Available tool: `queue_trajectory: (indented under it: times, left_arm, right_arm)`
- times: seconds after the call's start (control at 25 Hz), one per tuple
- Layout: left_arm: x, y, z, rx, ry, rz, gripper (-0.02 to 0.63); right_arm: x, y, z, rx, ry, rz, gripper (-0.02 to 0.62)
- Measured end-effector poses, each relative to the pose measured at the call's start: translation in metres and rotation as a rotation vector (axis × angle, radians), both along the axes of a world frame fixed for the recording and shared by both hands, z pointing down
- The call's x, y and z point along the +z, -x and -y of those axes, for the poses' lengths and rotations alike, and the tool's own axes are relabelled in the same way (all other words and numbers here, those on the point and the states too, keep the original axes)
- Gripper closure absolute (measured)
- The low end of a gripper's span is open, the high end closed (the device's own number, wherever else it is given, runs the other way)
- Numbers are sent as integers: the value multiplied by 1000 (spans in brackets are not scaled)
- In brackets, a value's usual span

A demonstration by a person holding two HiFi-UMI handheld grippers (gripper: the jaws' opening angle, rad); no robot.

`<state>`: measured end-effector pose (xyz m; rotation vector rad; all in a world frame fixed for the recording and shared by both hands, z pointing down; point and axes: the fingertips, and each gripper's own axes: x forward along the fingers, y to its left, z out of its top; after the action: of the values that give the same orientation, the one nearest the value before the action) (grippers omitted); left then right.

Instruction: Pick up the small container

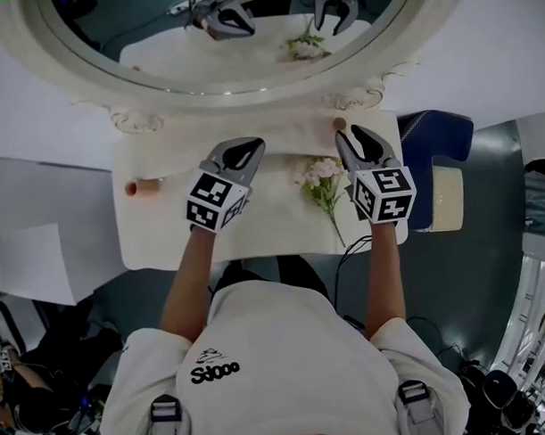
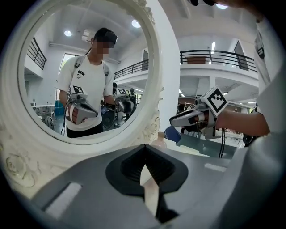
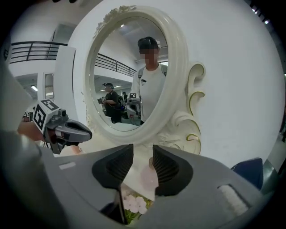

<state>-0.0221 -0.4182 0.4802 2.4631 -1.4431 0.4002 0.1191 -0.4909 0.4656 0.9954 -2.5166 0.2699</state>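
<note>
The small container (image 1: 339,123), a pale pink bottle with a tan cap, stands on the cream cloth near the mirror's base. My right gripper (image 1: 349,134) is open just short of it. In the right gripper view the bottle (image 3: 149,173) shows in the gap ahead of the gripper (image 3: 143,150), partly hidden by the right jaw, and the pads do not press on it. My left gripper (image 1: 250,145) hovers over the middle of the cloth, shut and empty. In the left gripper view its tips (image 2: 144,146) meet, and the bottle (image 2: 159,139) stands beyond them.
A big white oval mirror (image 1: 241,84) stands along the back of the table. A sprig of pink flowers (image 1: 321,177) lies beside my right gripper. A small tan cylinder (image 1: 143,186) lies at the cloth's left edge. A blue chair (image 1: 437,135) stands to the right.
</note>
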Motion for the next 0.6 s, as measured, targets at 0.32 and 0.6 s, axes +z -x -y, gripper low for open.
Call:
queue_trajectory:
  times: [0.32,0.6]
  left_arm:
    - [22,3,12,-87,67,14,588]
    - [36,7,16,-117,108,26,588]
  right_arm:
    - [45,6,23,-64,74,8,423]
    - [62,14,40,-85,7,-31,408]
